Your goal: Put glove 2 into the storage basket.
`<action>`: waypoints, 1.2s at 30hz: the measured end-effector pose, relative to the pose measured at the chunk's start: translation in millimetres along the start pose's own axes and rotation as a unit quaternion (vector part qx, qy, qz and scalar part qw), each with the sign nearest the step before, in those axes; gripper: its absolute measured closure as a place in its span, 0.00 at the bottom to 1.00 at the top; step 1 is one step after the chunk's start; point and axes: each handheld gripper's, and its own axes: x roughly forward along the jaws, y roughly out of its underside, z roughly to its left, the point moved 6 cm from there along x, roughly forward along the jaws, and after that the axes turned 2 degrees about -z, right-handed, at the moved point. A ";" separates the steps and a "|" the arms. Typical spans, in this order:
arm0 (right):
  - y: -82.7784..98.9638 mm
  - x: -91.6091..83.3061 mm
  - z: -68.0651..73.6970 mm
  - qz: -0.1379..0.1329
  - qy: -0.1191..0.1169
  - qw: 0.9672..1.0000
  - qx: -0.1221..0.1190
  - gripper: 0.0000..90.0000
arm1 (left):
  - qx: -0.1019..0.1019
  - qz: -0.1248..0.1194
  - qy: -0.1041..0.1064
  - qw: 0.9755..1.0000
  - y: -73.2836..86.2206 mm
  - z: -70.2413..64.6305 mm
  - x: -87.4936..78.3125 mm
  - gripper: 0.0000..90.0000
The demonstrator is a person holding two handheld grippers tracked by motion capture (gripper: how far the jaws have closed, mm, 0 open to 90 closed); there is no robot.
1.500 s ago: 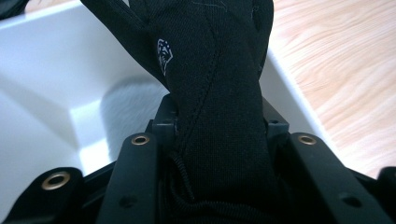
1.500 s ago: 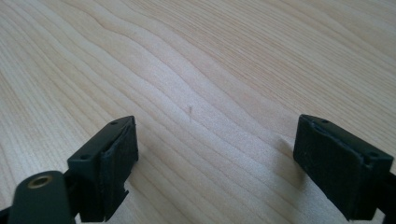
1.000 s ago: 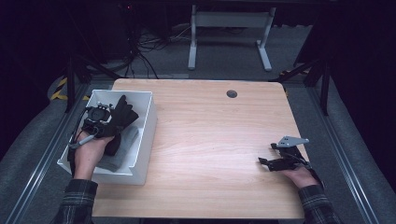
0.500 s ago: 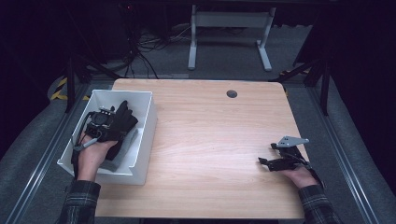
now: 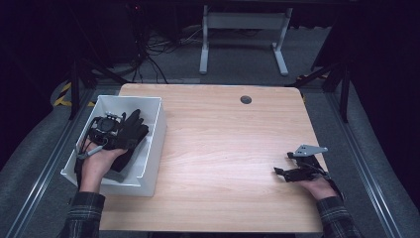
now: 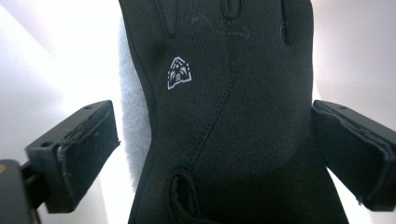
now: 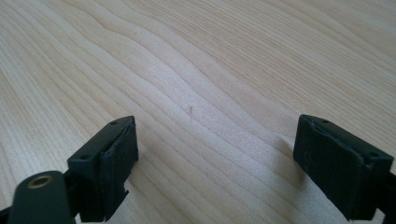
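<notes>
A: The left gripper [image 5: 117, 130] sits in the white bin [image 5: 153, 130] at the table's [image 5: 223, 148] left edge. Its jaws have just been opening and now stand wide.

B: And the black glove [image 6: 233, 116]?

A: It lies in the bin between the jaws, with gaps on both sides, so nothing grips it. A second ago the pads were closer around it. I'd judge it released.

B: The right gripper [image 5: 289, 172]?

A: Resting near the right front corner, jaws spread, empty.

The left claw [image 5: 124, 130] has just been opening, jaws wide; the right claw [image 5: 280, 171] rests level, jaws apart.
</notes>
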 end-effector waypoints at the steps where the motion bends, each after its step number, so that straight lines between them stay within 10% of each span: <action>1: 0.0 0.0 0.0 0.000 0.000 1.000 0.000 0.16 | -0.001 -0.003 0.000 1.000 -0.7 -0.8 -0.5 0.02; 36: 0.1 -0.1 0.6 0.000 -0.002 1.000 -0.002 0.16 | 0.009 -0.034 0.017 0.999 -5.7 -3.3 -6.5 0.00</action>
